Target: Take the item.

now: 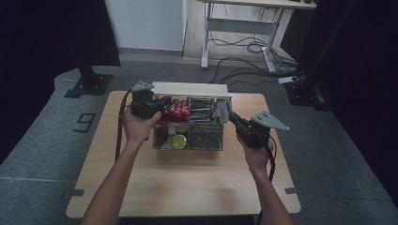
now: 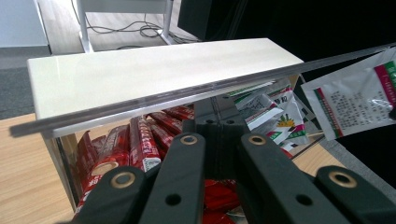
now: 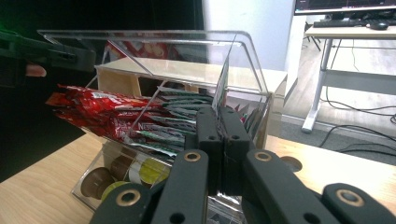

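Observation:
A clear plastic box (image 1: 187,142) stands mid-table with red stick packets (image 1: 176,110), green-and-white sachets (image 1: 202,112) and coffee capsules (image 1: 179,140) inside. Its clear lid (image 3: 140,35) is raised. My left gripper (image 1: 163,102) is at the box's back left corner, shut on the lid's edge (image 2: 187,92); its jaws (image 2: 217,128) meet over the red packets (image 2: 140,144). My right gripper (image 1: 231,115) is at the box's right end, shut on a white sachet (image 1: 224,110) held upright. The sachet (image 3: 223,88) is edge-on between the jaws (image 3: 223,119), and its printed face (image 2: 355,100) is visible.
A white-topped wooden block (image 1: 190,88) stands right behind the box. The wooden table (image 1: 187,187) has bare surface in front and at both sides. Behind it are a desk frame (image 1: 239,28) and floor cables (image 1: 244,47), with dark stands on either side.

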### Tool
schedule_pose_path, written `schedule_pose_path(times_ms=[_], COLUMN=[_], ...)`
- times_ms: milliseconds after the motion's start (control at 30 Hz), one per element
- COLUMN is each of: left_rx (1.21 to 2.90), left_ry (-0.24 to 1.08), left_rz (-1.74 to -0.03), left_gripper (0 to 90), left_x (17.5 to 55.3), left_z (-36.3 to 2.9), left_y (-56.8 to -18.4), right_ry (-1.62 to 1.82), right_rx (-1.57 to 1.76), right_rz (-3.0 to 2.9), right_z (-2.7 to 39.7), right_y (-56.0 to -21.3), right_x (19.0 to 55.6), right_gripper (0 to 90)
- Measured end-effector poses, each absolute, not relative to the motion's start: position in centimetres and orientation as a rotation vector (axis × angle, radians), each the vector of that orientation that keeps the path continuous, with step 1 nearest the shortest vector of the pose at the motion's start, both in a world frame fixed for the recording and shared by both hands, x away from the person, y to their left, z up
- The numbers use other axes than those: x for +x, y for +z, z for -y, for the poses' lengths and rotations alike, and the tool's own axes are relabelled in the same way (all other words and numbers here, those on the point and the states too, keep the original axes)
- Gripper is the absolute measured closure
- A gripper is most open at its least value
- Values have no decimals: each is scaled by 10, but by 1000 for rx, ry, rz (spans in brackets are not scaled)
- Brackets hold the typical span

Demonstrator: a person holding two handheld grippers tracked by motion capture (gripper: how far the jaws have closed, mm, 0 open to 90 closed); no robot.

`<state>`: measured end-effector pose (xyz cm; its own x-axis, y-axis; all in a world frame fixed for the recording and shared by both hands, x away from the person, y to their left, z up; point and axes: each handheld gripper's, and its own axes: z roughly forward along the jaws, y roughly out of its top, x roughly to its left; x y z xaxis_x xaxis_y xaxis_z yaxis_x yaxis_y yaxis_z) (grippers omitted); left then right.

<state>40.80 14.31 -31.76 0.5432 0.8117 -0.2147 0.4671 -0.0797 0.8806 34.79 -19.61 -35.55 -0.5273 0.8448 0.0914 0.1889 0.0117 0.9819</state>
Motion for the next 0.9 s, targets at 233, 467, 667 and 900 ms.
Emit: schedule_pose_path(times_ms=[233,467,667,900], left_rx=[1724,1725,1725,1726], left_ry=[405,408,408,409], left_rz=[-1077,-1076,-1075,-1074], left_gripper=[900,900,900,900], left_x=[408,407,407,407], left_z=[-143,-143,-143,-143], left_y=[-317,-317,-317,-317], right_ry=[1574,1593,1597,1599], right_rx=[1057,1061,1055,1064], right_rz=[-1734,-1723,-1726,-1714], right_z=[202,210,216,224], right_y=[-354,-356,-356,-357], right_x=[342,335,329,324], right_gripper=[881,881,881,881])
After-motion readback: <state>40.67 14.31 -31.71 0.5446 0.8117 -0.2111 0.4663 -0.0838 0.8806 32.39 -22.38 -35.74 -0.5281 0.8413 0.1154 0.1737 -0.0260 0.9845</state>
